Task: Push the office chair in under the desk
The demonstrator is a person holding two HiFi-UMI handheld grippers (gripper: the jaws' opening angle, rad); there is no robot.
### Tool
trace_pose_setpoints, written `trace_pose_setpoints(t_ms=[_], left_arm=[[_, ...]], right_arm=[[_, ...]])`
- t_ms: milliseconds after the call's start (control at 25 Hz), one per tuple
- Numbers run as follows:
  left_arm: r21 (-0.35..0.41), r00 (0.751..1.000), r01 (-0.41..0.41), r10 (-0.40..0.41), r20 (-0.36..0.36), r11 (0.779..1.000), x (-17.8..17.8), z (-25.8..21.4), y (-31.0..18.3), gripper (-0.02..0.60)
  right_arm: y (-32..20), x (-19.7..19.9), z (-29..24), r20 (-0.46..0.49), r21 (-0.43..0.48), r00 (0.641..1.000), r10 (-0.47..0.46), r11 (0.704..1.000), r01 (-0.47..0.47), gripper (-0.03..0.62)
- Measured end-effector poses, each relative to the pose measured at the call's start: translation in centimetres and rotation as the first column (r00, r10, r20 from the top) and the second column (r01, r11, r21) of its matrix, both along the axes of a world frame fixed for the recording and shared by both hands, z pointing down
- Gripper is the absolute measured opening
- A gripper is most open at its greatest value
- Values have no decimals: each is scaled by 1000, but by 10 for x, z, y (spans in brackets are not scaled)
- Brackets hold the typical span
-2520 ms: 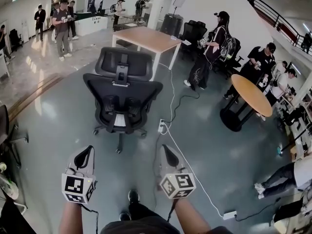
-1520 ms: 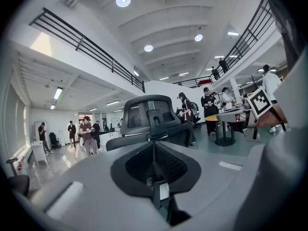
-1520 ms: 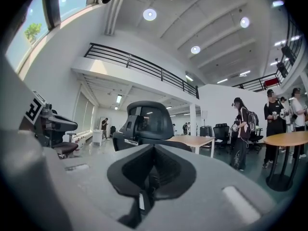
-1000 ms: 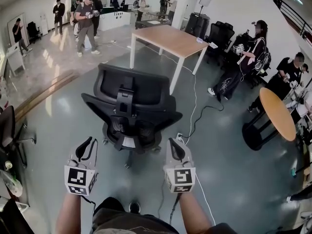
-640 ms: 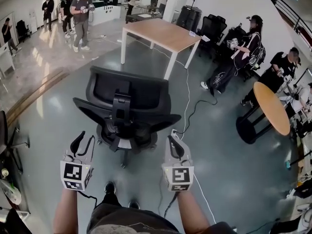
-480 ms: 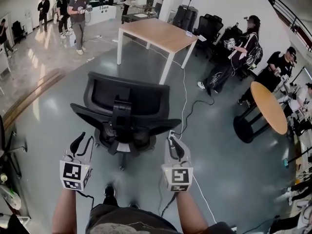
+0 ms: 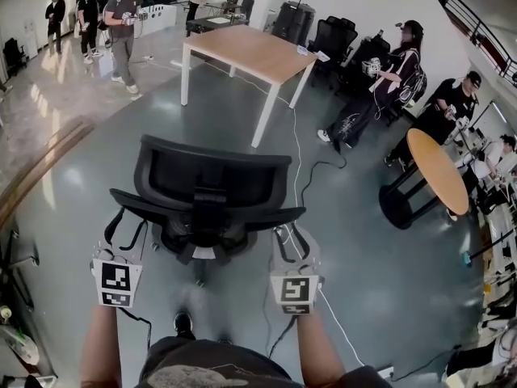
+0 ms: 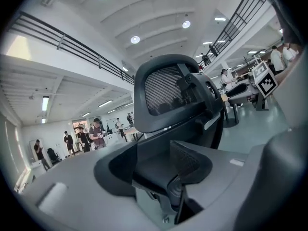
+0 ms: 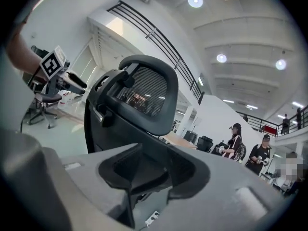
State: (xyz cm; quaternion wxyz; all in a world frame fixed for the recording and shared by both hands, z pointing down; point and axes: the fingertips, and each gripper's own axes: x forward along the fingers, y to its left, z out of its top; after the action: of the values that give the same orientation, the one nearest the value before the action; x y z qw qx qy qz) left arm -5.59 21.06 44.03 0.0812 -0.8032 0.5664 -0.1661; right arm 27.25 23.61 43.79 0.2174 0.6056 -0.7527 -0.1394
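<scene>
I'm looking down on a wide hall with a glossy grey floor [image 7: 363,241]. People [image 7: 125,23] stand along the far side, and a round table [image 7: 436,168] is off to the right. A white cable [image 7: 295,148] trails across the floor.

The office chair [image 7: 214,176] stands right in front of me with its back towards me. It is well apart from the wooden tabletop [image 7: 242,51], which lies further ahead and a little to the right. None of the chair is under it.

My left tool [image 7: 125,229] is at the left end of the chair's back and my right tool [image 7: 295,239] is at the right end, with both arms reaching forward.

In the left gripper view the jaws of the left tool [image 8: 156,165] stand apart and have just been opening. A dark edge of the chair's back sits between them, and I can't see the pads pressing on it. The chair's mesh headrest [image 8: 173,90] rises close above.

The right gripper view shows much the same. The right tool [image 9: 144,170] has its jaws parted, and they too have just been opening. The edge of the chair's back lies in the gap between them, and nothing is clamped. The headrest [image 9: 144,95] looms just above, and the tabletop is a pale sliver beyond the chair.
</scene>
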Motion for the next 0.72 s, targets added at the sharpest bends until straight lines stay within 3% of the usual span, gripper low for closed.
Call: trace_pose_setpoints(t_ms=[320,520,720], left_arm=[[77,981,-49,34,189,996,2,-2,-24,315],[113,959,-66,32,281,991,-1,-3,-33,388],[111,920,-97,46,389,989,-2,-3,-31,403]], right_arm=[[-18,1,8,-183,-16,983,25,999,-29,261],[-28,-4,11,-286,-20,958,28,999,-35,293],[-37,-6,18,-334,-50,942,38,997,-59,311]])
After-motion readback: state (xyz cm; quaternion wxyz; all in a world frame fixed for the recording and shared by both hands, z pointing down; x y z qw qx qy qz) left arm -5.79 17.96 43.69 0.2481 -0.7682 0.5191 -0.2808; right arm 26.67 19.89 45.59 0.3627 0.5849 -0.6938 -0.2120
